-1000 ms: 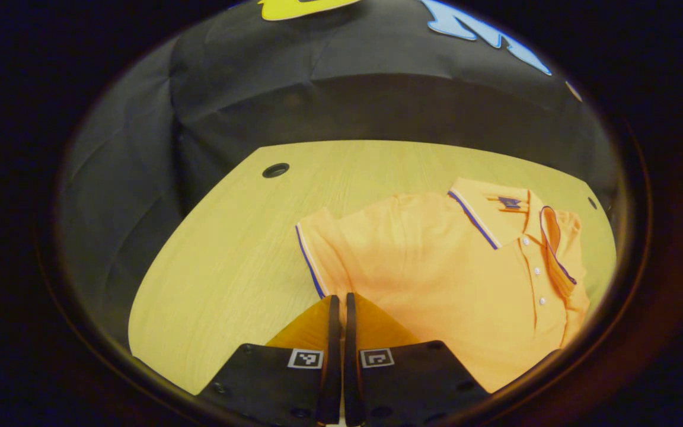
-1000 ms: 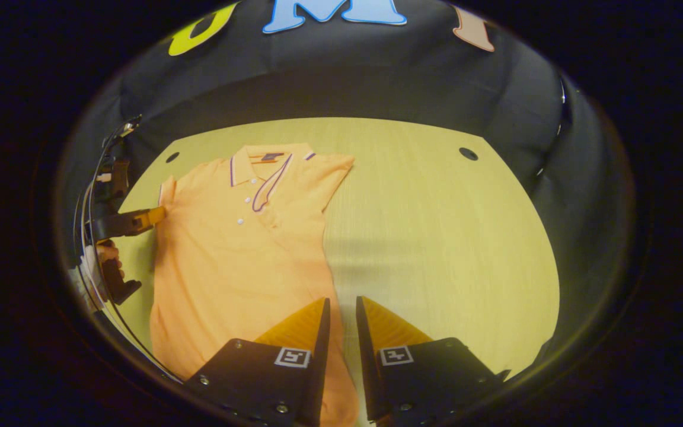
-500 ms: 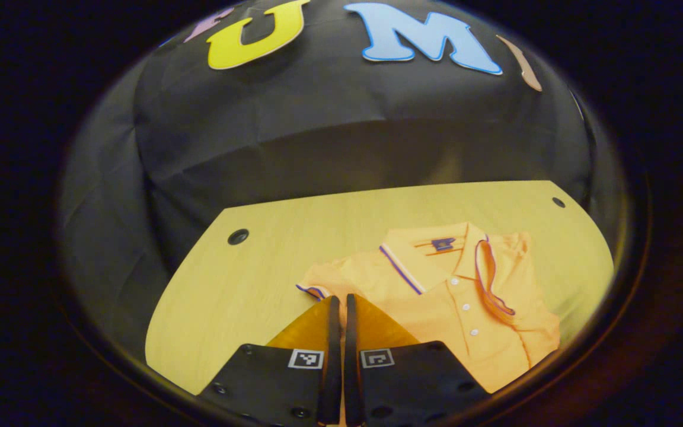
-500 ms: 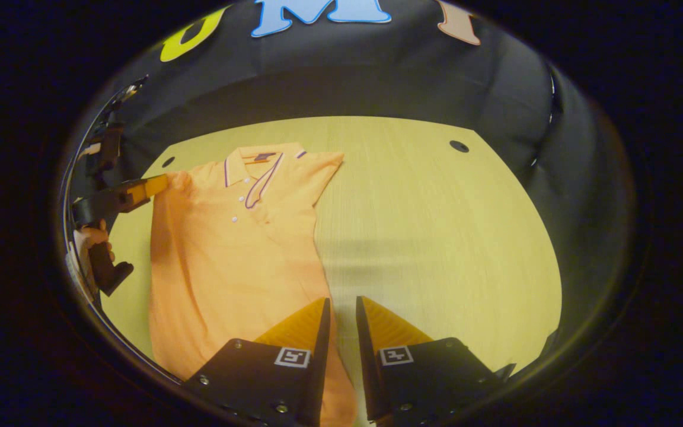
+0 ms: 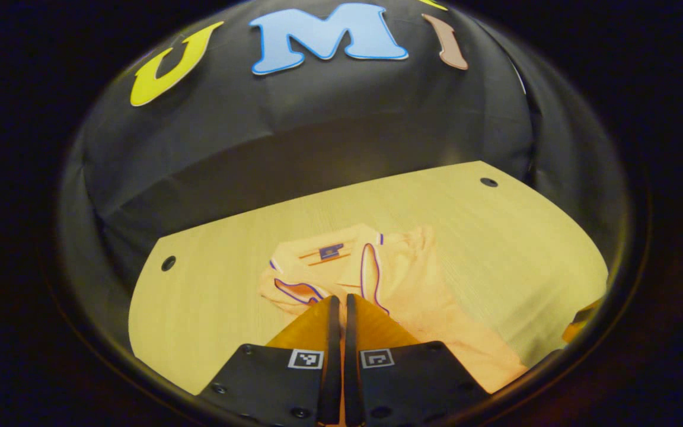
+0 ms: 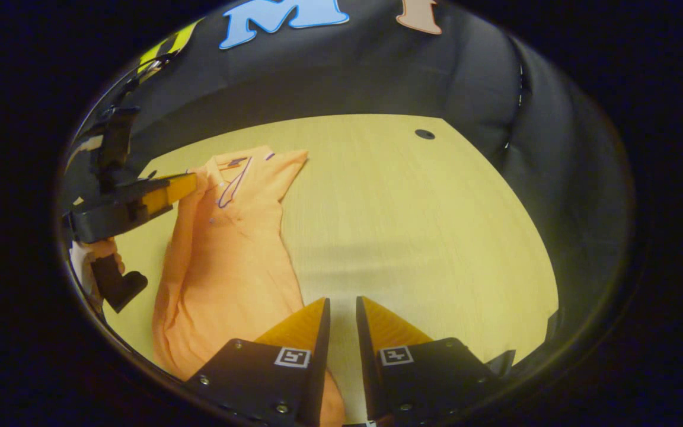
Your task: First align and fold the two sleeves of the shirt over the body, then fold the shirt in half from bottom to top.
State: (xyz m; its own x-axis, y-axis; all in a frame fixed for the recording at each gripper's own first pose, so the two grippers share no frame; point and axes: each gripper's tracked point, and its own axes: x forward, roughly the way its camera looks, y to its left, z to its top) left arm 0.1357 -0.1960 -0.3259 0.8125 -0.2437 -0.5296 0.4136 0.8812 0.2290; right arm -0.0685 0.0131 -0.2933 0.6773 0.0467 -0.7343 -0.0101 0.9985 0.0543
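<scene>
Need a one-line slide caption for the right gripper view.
Left gripper shut on the orange polo shirt's sleeve, folding it over the body on the wooden table.

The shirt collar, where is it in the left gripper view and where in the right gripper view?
Left gripper view: the collar lies centre frame, just beyond the left hand-held gripper.
Right gripper view: the collar sits upper left, beside that same gripper's tip.
Shared landmark: the orange shirt lies on the wooden table.
</scene>
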